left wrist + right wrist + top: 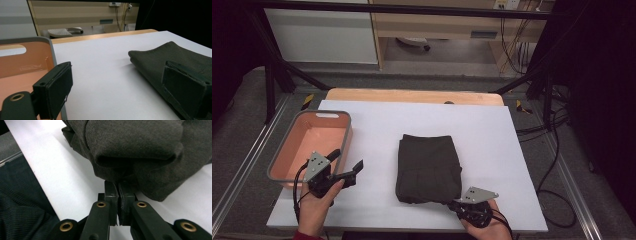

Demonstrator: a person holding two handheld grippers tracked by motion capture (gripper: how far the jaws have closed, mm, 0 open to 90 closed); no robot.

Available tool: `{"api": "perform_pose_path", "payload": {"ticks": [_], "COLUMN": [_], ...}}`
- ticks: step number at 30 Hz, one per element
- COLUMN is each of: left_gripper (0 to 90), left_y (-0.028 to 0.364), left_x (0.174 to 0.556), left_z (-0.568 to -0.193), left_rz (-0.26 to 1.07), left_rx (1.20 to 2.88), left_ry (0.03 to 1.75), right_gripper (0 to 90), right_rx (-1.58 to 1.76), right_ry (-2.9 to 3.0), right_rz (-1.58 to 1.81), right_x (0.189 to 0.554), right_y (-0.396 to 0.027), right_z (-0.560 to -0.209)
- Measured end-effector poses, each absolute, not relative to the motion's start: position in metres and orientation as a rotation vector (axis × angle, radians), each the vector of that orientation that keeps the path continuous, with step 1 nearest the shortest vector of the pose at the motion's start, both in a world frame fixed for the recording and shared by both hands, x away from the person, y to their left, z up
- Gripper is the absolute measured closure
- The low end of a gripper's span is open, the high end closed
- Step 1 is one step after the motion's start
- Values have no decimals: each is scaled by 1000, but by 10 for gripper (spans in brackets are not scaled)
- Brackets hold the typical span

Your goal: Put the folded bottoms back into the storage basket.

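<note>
At lower right, the right gripper [460,204] pinches the near edge of the folded dark cloth [428,167] at frame centre. At lower left, the left gripper [346,166] is spread beside the orange bin [300,131].

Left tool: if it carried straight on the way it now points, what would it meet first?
Probably nothing soon. The open left tool looks along bare white table, with the orange bin off one side and the folded dark garment off the other; depth is unclear.
</note>
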State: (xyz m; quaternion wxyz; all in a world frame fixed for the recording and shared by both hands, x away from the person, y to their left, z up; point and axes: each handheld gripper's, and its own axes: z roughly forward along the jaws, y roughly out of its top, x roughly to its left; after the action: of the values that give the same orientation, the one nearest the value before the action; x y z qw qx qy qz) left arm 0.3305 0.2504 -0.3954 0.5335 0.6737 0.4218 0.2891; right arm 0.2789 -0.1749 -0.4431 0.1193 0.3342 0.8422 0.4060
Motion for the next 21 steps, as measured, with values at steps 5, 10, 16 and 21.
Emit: {"api": "perform_pose_path", "payload": {"ticks": [5,10,16,21], "left_gripper": [99,100,100,100], "left_y": [249,249,249,248], "left_x": [332,331,330,332], "left_z": [-397,-397,-396,-397], "left_rz": [688,690,694,696], "left_rx": [1617,1619,1616,1617], "left_ry": [1010,1005,1002,999], "right_gripper": [644,391,187,90], "right_rx": [1026,1072,1091,1083], "right_ry": [2447,2433,2357,2299], "right_rz": [1183,1121,1119,1179], "right_x": [280,277,274,275], "right_y": [-178,-179,-181,-180], "right_z": [-445,-447,-444,-440]}}
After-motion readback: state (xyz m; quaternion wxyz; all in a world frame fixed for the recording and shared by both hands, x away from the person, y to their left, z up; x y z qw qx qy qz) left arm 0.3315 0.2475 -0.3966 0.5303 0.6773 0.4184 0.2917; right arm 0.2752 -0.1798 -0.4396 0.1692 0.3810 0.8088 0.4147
